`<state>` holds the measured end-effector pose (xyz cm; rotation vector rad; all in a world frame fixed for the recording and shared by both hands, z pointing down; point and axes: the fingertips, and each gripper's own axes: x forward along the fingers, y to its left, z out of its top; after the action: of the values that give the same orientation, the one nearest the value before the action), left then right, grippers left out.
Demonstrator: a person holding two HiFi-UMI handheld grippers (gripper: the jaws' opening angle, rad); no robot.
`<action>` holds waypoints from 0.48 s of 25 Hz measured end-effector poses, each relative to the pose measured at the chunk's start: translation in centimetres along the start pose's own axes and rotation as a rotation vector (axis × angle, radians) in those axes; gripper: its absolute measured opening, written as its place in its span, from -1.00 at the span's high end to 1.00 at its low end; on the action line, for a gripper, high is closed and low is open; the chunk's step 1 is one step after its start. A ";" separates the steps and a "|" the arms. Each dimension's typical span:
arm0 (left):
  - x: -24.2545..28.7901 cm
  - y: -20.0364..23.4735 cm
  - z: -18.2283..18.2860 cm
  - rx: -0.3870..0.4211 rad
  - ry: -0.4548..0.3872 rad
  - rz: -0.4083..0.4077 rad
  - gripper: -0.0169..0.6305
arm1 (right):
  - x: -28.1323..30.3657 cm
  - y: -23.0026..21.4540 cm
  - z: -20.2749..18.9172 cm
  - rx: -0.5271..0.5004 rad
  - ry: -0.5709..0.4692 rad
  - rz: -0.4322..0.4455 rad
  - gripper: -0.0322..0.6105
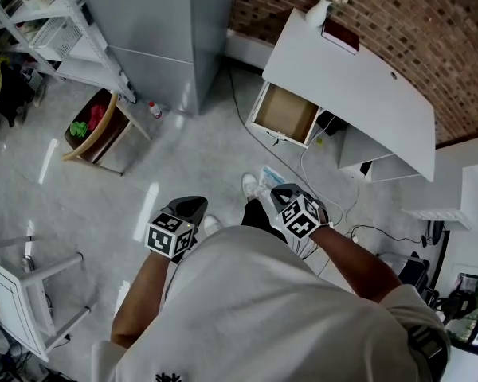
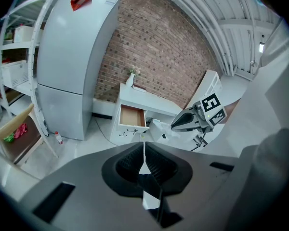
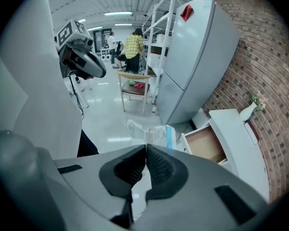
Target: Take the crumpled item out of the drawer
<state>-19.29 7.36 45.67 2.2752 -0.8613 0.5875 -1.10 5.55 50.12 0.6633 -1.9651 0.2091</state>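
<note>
The white desk (image 1: 358, 78) has its wooden drawer (image 1: 287, 111) pulled open, and the drawer shows bare inside. In the right gripper view the same drawer (image 3: 205, 145) sits to the right, below the jaws. My right gripper (image 1: 277, 191) is shut on the crumpled white and blue item (image 1: 265, 175), held over the floor short of the desk. That item (image 3: 151, 133) juts from the closed tips of the right gripper (image 3: 145, 149). My left gripper (image 1: 190, 208) hangs by the person's left side. It (image 2: 143, 150) is shut with nothing in it.
A grey fridge (image 1: 167, 30) stands left of the desk, with a small bottle (image 1: 154, 110) at its foot. A wooden chair (image 1: 95, 130) holds red and green things. A vase (image 1: 319, 10) and a dark book (image 1: 340, 34) sit on the desk. Cables (image 1: 346, 205) trail on the floor.
</note>
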 end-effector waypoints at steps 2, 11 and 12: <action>0.1 -0.1 -0.1 -0.001 0.001 0.001 0.87 | 0.0 -0.1 -0.2 0.000 0.001 0.000 0.81; 0.2 0.0 -0.2 -0.008 0.000 0.005 0.87 | 0.3 -0.4 -0.2 -0.003 0.003 0.000 0.81; 0.2 0.0 -0.1 -0.008 -0.001 0.005 0.87 | 0.3 -0.5 -0.2 -0.004 0.003 0.000 0.81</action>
<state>-19.16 7.34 45.92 2.2666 -0.8692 0.5838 -0.79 5.10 50.37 0.6604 -1.9623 0.2058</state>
